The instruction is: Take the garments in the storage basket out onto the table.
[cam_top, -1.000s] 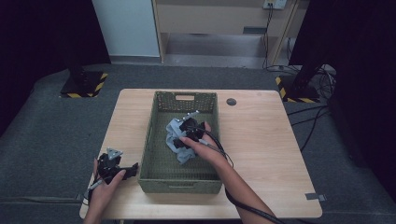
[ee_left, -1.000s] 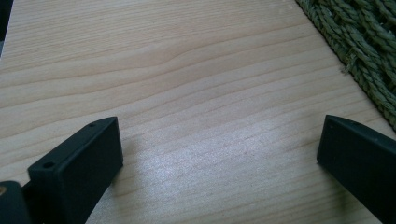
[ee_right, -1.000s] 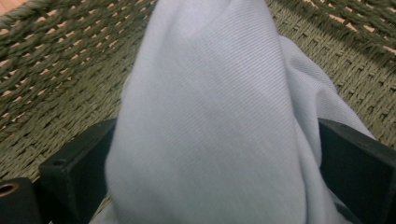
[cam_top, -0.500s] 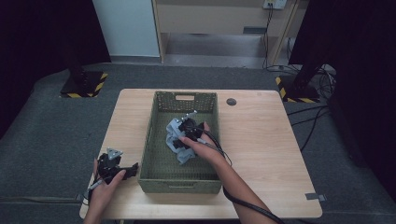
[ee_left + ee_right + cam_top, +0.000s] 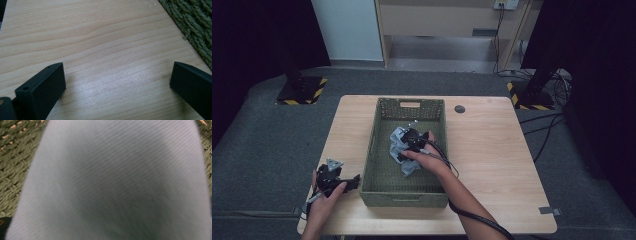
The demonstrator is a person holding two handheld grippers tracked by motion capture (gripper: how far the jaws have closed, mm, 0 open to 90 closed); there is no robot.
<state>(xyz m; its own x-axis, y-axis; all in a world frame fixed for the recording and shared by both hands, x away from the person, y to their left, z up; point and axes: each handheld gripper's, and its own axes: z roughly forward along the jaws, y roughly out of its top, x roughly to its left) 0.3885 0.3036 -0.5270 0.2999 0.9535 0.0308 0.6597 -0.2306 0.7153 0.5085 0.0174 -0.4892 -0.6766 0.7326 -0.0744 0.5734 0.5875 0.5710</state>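
Note:
A crumpled pale blue cloth [image 5: 404,152] lies inside the green woven basket [image 5: 374,150] in the middle of the table. My right gripper [image 5: 411,138] is down in the basket, pressed against the top of the cloth. In the right gripper view the striped cloth [image 5: 117,182] hangs right before the camera and hides both jaws. My left gripper [image 5: 354,181] rests low over the bare wood at the table's front left, just outside the basket's left wall. It is open, its jaws wide apart with nothing between them [image 5: 117,82].
The wooden table [image 5: 492,155] has bare wood right of the basket. A small dark round disc [image 5: 459,108] sits near the far edge. The basket's woven wall [image 5: 192,22] is close to my left gripper. The right gripper's cable [image 5: 472,217] trails off the front edge.
The right gripper has edged a little to the left on the cloth in the basket. The left gripper has stayed where it was.

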